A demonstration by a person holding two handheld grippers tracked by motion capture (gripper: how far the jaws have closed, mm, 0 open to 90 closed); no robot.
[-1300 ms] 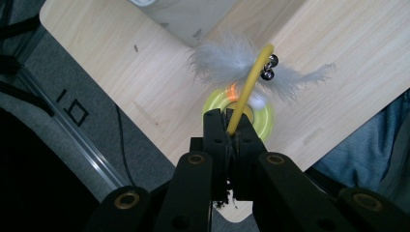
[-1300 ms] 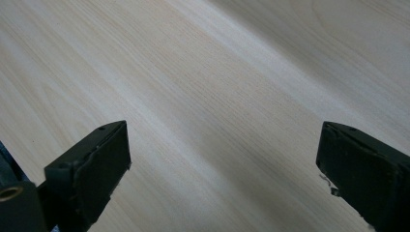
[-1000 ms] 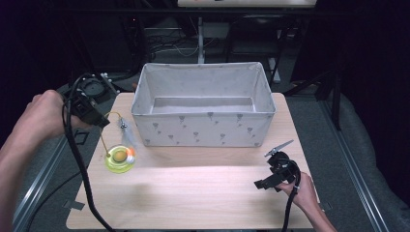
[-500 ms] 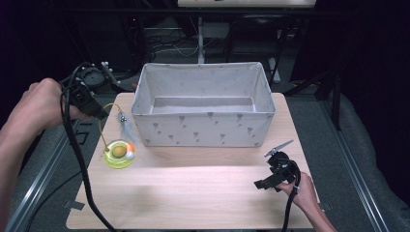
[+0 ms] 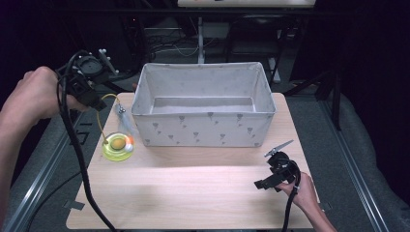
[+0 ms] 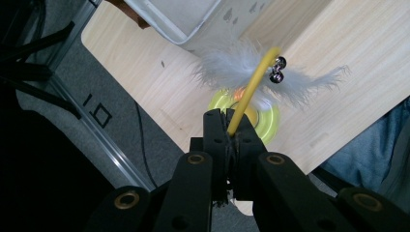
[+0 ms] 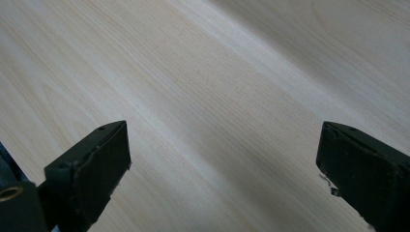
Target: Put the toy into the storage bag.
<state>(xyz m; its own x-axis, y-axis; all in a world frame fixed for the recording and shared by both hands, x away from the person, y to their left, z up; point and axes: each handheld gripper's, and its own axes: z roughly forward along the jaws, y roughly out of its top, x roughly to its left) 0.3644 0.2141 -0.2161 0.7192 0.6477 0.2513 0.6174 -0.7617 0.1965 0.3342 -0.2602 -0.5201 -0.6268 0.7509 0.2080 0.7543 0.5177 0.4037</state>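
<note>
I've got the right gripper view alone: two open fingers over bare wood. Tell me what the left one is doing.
Observer: The left gripper is shut on a yellow wand, seen in its own view.
Operator: Describe what's on that wand.
Observer: White feathers and two small bells hang from it, above a yellow-green disc on the table.
Operator: Say where that sits relative to anything else.
Observer: In the high view the disc lies just off the front left corner of a grey fabric box; the right gripper is at the table's front right.
</note>
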